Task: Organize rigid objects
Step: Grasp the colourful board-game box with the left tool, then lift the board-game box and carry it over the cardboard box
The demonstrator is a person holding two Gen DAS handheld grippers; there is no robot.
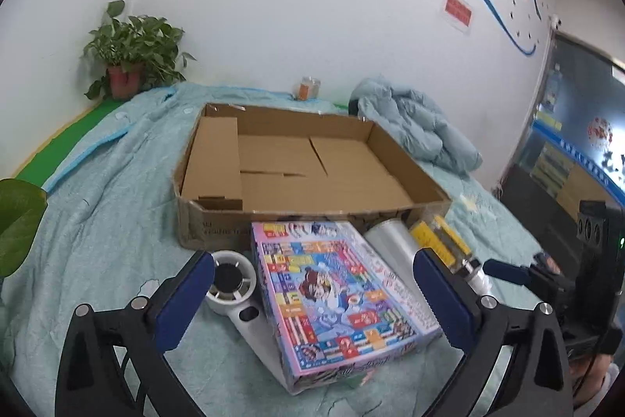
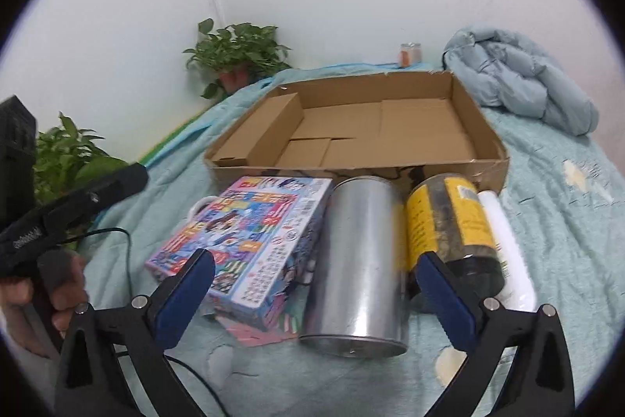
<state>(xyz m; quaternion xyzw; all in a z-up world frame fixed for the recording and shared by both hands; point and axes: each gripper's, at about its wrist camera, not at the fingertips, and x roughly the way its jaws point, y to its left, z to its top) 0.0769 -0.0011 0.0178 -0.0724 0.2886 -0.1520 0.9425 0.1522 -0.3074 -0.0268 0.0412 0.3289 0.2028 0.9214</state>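
Hovering wide and empty, left claw (image 1: pixel 312 284) over game box (image 1: pixel 336 296), right claw (image 2: pixel 312 280) over metal can (image 2: pixel 357 260)

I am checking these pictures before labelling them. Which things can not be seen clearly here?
- White fan, left wrist view: partly hidden by the game box and the left gripper.
- White bottle, right wrist view: mostly behind the yellow jar.
- Small jar by the wall: too small to read.
- Metal can: label, if any, not visible.
- Cardboard box: near wall hides the floor behind it.

fan (image 1: pixel 230 284): partly behind game box (image 1: pixel 340 296) | jar label (image 2: pixel 470 217): unreadable
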